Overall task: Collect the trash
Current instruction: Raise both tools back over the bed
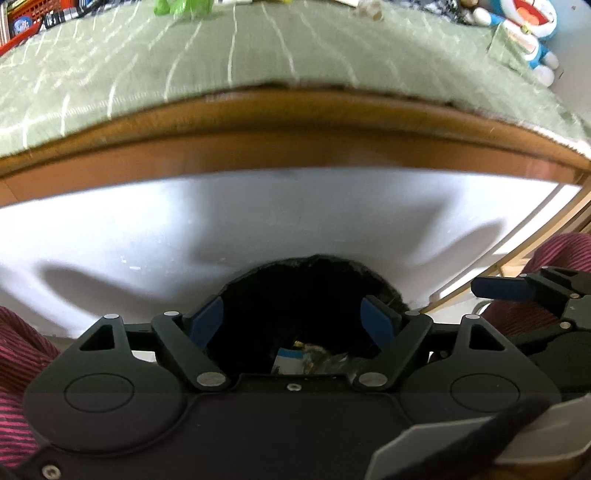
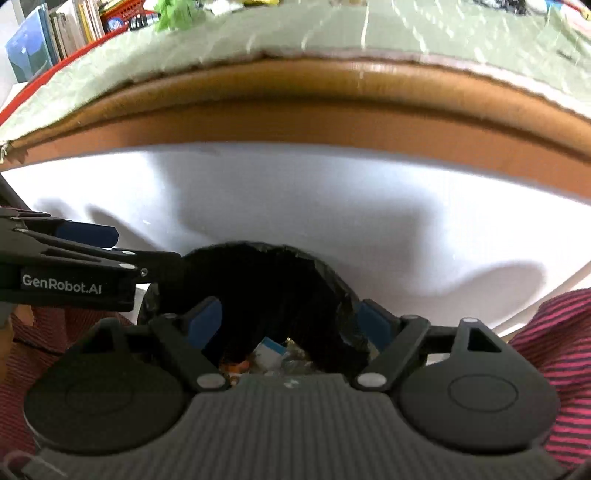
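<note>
A black-lined trash bin (image 1: 295, 288) opens just below me, between a person's knees. Inside lie a white-and-blue wrapper (image 1: 288, 356) and crumpled scraps (image 2: 295, 363). My left gripper (image 1: 291, 321) hangs open over the bin's mouth, nothing between its blue pads (image 1: 205, 321). My right gripper (image 2: 291, 325) is open over the same bin (image 2: 266, 288), also holding nothing. From the right wrist view the left gripper (image 2: 144, 247) reaches in from the left. A crumpled green wrapper (image 2: 173, 16) and a beige paper ball (image 1: 369, 11) lie far back on the table.
The table's green striped cloth (image 1: 229, 55), wooden edge (image 1: 295, 122) and white front panel (image 1: 258, 221) rise ahead. Books and a red basket (image 2: 74, 26) stand at the back left, a blue plush toy (image 1: 528, 26) at the back right. Striped trouser legs (image 2: 546, 332) flank the bin.
</note>
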